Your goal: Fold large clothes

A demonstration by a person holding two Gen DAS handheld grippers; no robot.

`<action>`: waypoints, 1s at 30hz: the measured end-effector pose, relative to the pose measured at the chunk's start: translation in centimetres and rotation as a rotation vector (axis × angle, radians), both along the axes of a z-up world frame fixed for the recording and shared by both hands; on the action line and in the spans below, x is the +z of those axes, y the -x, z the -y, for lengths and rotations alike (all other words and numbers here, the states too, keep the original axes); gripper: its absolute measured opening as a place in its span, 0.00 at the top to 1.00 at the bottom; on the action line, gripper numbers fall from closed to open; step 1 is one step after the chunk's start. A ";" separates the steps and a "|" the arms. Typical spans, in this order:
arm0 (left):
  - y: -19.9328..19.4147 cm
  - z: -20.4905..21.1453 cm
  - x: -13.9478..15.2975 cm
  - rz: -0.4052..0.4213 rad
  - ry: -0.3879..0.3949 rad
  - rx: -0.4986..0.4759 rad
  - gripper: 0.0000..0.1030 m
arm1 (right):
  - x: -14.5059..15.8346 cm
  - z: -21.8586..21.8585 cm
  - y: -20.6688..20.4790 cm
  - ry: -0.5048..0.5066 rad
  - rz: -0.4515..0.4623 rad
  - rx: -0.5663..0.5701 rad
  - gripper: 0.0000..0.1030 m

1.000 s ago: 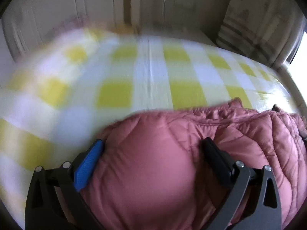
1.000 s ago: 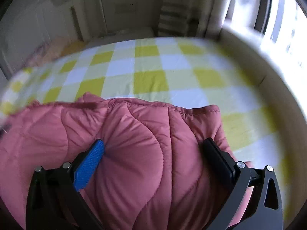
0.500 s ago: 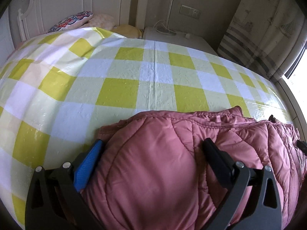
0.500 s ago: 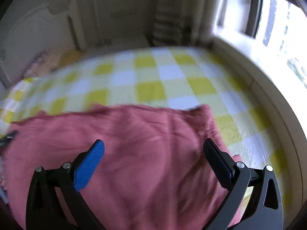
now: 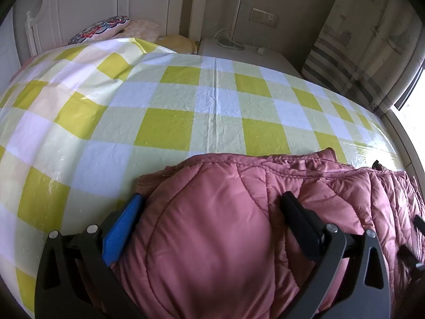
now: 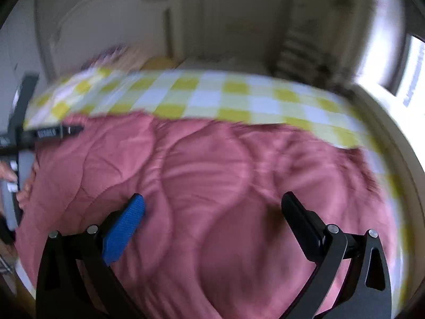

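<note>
Right view blurred; pink quilted jacket (image 6: pixel 212 186) runs off bottom edge.

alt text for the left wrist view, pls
The open left gripper sits over a puffy pink quilted jacket, its blue-padded and black fingers straddling a bulge of fabric. The jacket lies on a bed under a yellow-and-white checked cover, with pillows and a white headboard behind.

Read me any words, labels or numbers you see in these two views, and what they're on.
Nothing legible.
Left gripper: a pale printed strip along its finger in the right wrist view, too blurred to read.
Pink puffer jacket, checked bed cover, wall socket: no text visible.
</note>
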State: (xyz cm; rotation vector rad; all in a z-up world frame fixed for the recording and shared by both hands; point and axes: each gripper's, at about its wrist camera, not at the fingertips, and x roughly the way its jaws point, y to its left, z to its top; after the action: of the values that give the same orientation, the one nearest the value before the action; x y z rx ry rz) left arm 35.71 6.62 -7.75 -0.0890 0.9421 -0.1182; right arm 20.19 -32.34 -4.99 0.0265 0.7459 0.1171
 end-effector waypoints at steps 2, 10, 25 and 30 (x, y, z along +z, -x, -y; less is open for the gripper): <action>0.0 0.1 0.0 0.000 -0.001 0.000 0.02 | 0.6 2.5 3.6 -0.117 0.028 -0.008 0.05; 0.0 0.0 0.0 0.000 -0.003 0.001 0.02 | -2.5 8.9 17.7 -0.464 -0.025 -0.001 0.10; 0.5 0.4 0.2 0.010 -0.022 0.004 0.02 | -6.3 10.7 12.1 -0.690 -0.022 -0.369 0.11; 0.8 1.3 0.3 0.033 -0.078 -0.006 0.02 | -6.4 9.3 7.7 -0.750 0.018 -0.450 0.26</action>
State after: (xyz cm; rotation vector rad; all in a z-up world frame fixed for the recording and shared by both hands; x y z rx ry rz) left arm 34.87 5.34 -7.44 -0.0127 0.9134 -0.0879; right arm 12.46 -41.63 -11.40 0.9006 0.6270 -0.0393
